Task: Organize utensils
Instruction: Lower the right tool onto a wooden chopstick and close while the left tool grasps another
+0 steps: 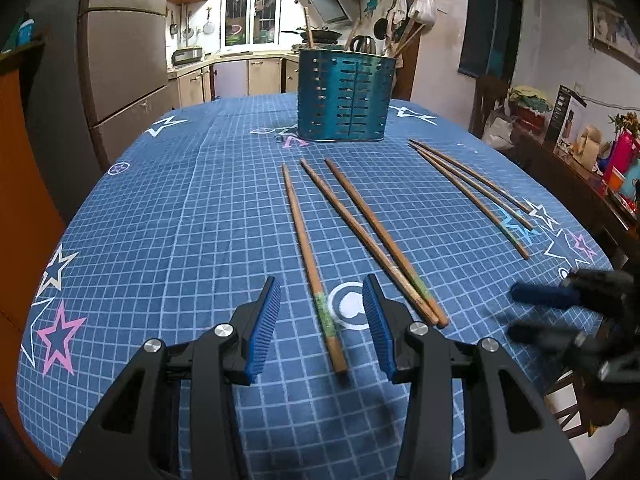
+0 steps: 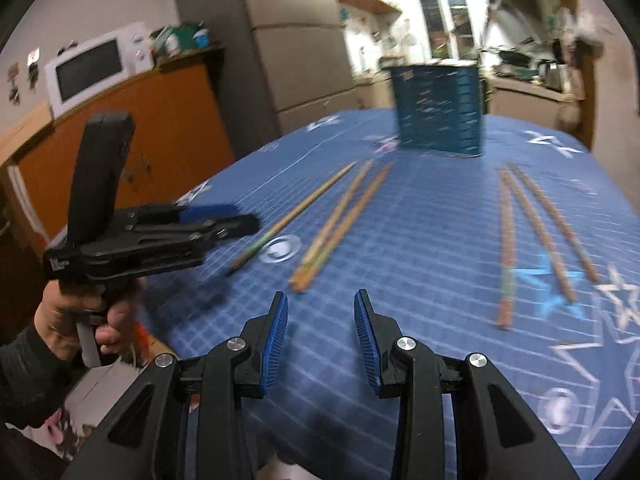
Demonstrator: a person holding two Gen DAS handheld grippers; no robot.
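Lying in two loose groups of three on the table [image 1: 160,208], the chopsticks [image 1: 316,264] run lengthwise from the lower centre of the left view toward the holder [image 1: 343,96] at upper centre, thin tips nearest it; likely set out for easy pick-up by the thick ends; the left gripper [image 1: 320,328] straddles the leftmost stick, jaws partly apart, pads not touching it; the right gripper [image 2: 320,340] hangs partly open and empty between the groups.
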